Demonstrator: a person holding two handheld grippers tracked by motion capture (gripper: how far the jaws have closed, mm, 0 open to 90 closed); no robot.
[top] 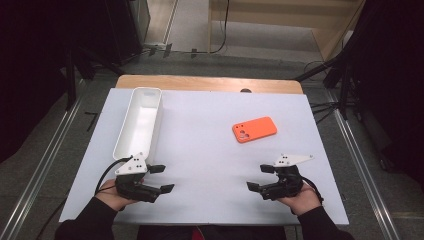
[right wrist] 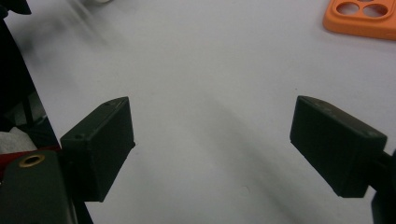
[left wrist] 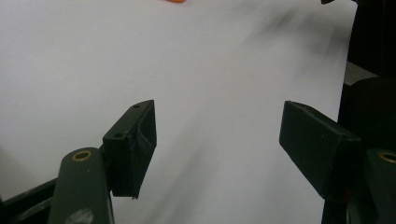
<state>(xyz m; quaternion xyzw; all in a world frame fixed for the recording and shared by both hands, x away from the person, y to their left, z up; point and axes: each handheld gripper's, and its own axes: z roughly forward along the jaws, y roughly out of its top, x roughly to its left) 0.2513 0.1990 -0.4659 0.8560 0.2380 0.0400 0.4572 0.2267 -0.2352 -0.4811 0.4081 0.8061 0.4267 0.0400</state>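
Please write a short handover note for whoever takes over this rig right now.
Left gripper: open, holding nothing, at the near left of the table, just in front of the tray's near end.
Right gripper: open, holding nothing, at the near right.
Phone case: orange, lying flat, camera cut-outs up, right of centre, beyond the right gripper.
Tray: white, long, empty, along the left side.
Done: nothing yet; neither thing is touched.
Left: probably pick up the case with the right gripper, which is nearer, and place it in the tray.

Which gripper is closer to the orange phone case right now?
The right gripper: the orange phone case lies just beyond it, while the left gripper sits beside the white tray.
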